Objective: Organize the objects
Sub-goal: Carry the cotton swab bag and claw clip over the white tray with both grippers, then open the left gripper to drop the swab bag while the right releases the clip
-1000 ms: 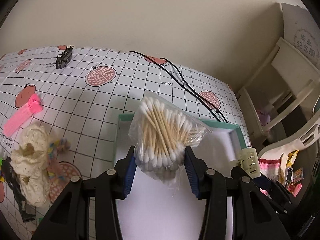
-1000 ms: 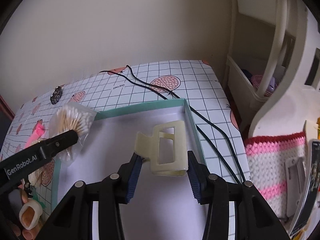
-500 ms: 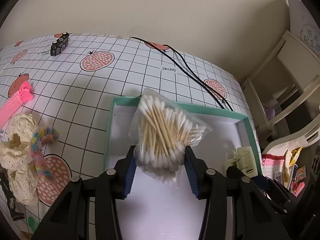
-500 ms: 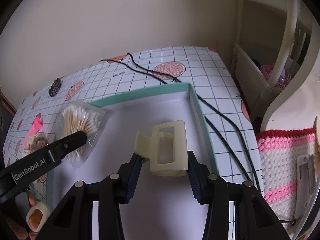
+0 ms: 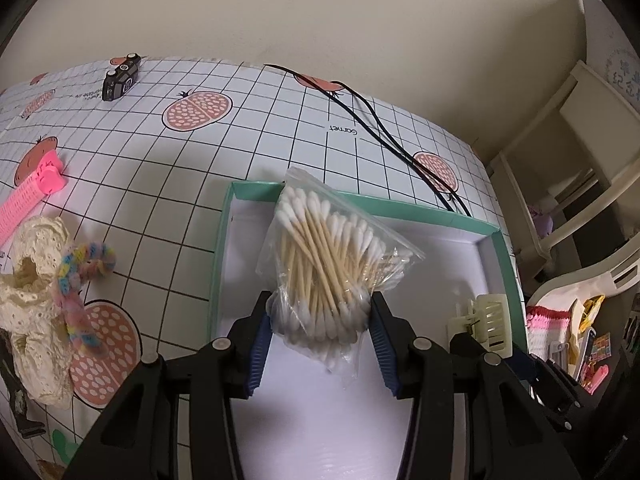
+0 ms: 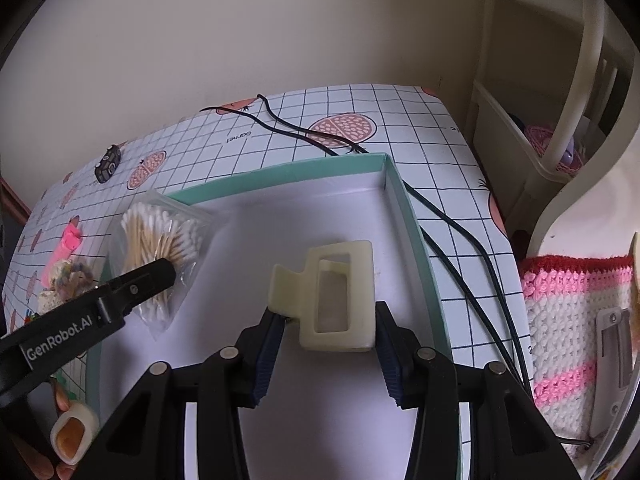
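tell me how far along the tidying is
Nothing lies loose in the box yet. In hand: the left gripper holds the cotton swabs, the right gripper the hair clip, both over it. Left on the table: pink clip, lace scrunchie, toy car.

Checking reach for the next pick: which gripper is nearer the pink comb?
Left. The left gripper, shut on the cotton swab bag, is over the tray's comb-side end. The right gripper, holding the hair claw clip, is farther from the pink comb.

A home: fruit-print tablecloth (image 5: 240, 148), crocheted cover (image 6: 560, 320), shelf unit (image 6: 540, 140).
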Demonstrator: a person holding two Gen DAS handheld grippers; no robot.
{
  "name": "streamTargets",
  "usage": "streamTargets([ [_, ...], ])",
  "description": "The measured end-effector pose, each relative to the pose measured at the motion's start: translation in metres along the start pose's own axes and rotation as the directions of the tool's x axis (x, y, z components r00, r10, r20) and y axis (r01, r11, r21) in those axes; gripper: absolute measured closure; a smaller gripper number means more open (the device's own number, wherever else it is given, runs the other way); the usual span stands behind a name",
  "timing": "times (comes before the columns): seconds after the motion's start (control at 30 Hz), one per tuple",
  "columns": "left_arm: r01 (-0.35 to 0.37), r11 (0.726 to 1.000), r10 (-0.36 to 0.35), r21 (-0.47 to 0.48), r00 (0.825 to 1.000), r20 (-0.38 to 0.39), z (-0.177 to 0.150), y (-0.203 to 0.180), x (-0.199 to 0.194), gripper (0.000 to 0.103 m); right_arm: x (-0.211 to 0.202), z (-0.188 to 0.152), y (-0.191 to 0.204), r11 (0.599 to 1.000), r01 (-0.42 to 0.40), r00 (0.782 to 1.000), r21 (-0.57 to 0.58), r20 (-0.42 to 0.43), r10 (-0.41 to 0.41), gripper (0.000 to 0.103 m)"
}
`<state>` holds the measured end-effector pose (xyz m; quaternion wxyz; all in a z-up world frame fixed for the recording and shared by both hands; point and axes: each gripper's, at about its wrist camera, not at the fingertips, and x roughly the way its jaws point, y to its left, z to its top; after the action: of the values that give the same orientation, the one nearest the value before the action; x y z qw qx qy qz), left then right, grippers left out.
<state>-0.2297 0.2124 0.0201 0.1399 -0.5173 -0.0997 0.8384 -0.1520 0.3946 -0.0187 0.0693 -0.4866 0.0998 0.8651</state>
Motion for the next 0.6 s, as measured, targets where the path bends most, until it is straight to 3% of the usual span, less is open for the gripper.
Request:
streamTargets([
  [0.6,0.051,0.998,-0.051,-0.039,0.999,-0.004,0.003,0.000,-0.021,0.048,-0.017,0.001,0.005,1.000,0.015,1.000,0.004,-0.001,-0.015,0.041],
])
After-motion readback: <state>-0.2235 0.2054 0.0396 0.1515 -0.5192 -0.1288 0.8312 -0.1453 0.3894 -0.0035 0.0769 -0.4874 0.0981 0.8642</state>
